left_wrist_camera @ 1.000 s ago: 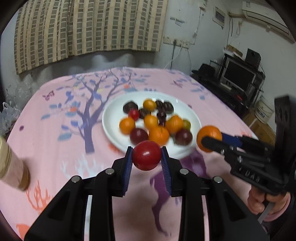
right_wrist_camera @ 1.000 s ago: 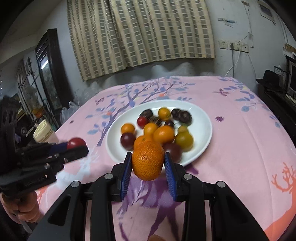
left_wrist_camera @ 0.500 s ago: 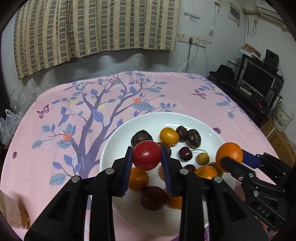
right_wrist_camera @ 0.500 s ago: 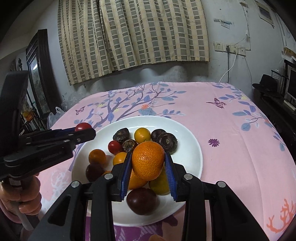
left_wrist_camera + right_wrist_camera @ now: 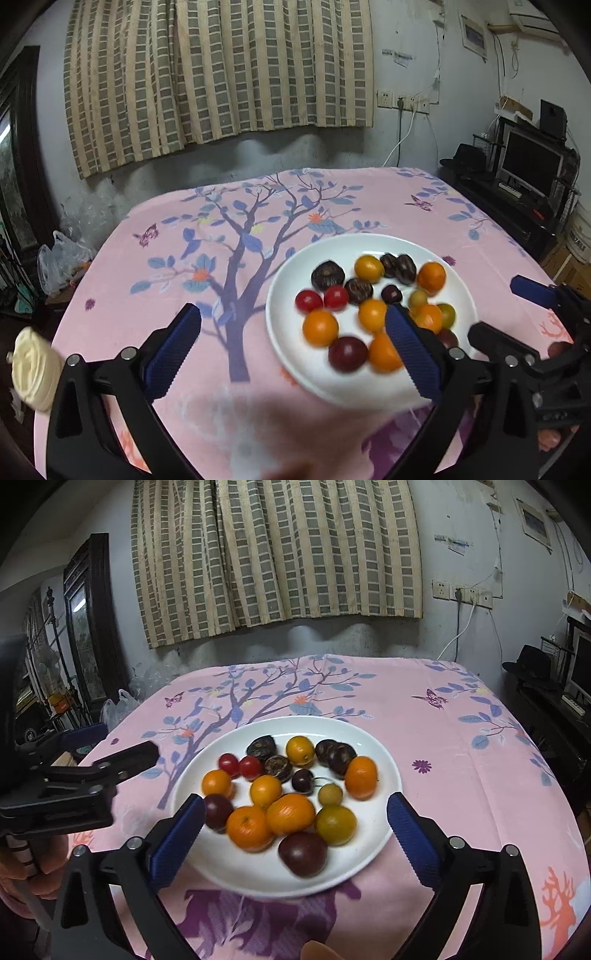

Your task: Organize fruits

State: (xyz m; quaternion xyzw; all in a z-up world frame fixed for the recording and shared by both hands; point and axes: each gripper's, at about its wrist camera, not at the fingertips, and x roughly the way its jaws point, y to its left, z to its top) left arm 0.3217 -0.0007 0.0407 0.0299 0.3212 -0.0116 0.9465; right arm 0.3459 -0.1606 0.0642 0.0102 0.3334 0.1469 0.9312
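A white plate (image 5: 288, 354) (image 5: 369, 864) on the pink tablecloth holds several small fruits: oranges, red tomatoes, dark plums and brown ones. A red tomato (image 5: 308, 300) (image 5: 228, 763) lies at the plate's left. An orange (image 5: 431, 277) (image 5: 361, 777) lies at its right. My left gripper (image 5: 295, 350) is open and empty, above the plate's near left. My right gripper (image 5: 295, 830) is open and empty over the plate's near part. The right gripper also shows in the left wrist view (image 5: 532, 314), and the left gripper in the right wrist view (image 5: 122, 753).
A cream-topped bottle (image 5: 31, 369) stands at the table's left edge. Plastic bags (image 5: 62, 262) lie beyond the far left corner. A monitor on a dark stand (image 5: 532, 162) is off to the right. A curtain (image 5: 280, 554) hangs behind the table.
Both grippers have opened and pulled back. The red tomato from the left one and the orange from the right one now lie on the plate.
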